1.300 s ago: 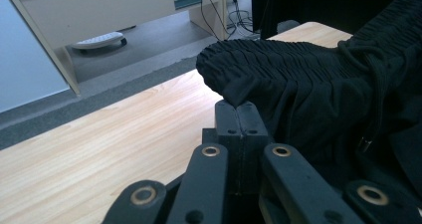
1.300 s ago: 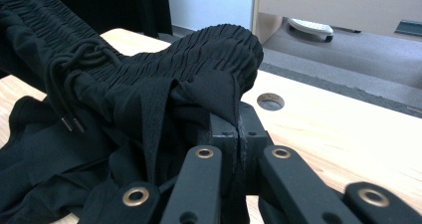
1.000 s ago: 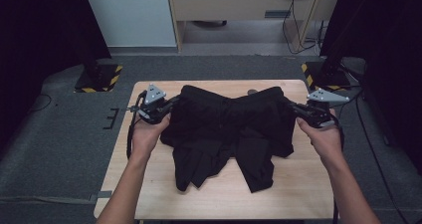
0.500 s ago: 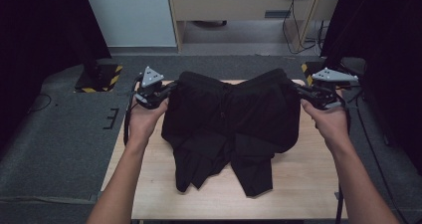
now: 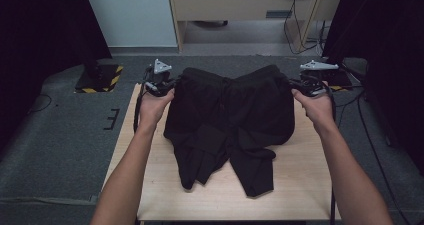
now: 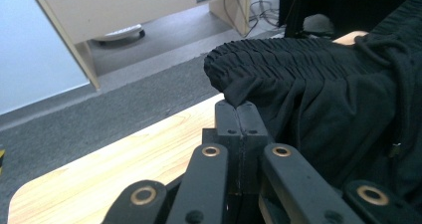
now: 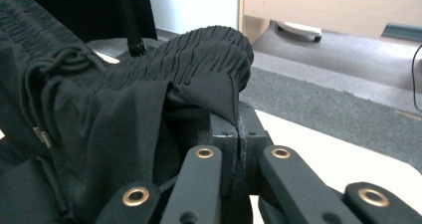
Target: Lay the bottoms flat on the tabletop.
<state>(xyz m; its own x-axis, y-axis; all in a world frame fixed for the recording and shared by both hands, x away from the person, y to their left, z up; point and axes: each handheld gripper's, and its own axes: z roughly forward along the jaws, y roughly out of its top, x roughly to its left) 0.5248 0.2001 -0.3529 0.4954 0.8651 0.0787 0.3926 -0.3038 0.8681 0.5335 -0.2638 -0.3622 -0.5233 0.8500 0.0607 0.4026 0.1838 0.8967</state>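
A pair of black shorts (image 5: 225, 115) with a gathered elastic waistband (image 6: 278, 67) hangs stretched between my two grippers over the far part of the wooden table (image 5: 300, 185); its leg ends trail on the tabletop. My left gripper (image 5: 167, 85) is shut on the waistband's left end, the cloth pinched between the closed jaws (image 6: 239, 109). At the other end my right gripper (image 5: 295, 84) is shut on the waistband (image 7: 209, 50), fabric caught at the jaw tips (image 7: 238, 122). A drawstring (image 7: 45, 134) dangles from the waist.
Grey carpet (image 5: 70, 135) surrounds the table. A beige cabinet (image 5: 240, 5) and cables (image 5: 295, 20) stand beyond the far edge. A black-and-yellow marked base (image 5: 100, 77) sits at the far left. Dark curtains flank both sides.
Both grippers have carried the shorts' waistband away from the person toward the table's far edge and slightly up. The shorts are spread wider, with the leg ends dragged along.
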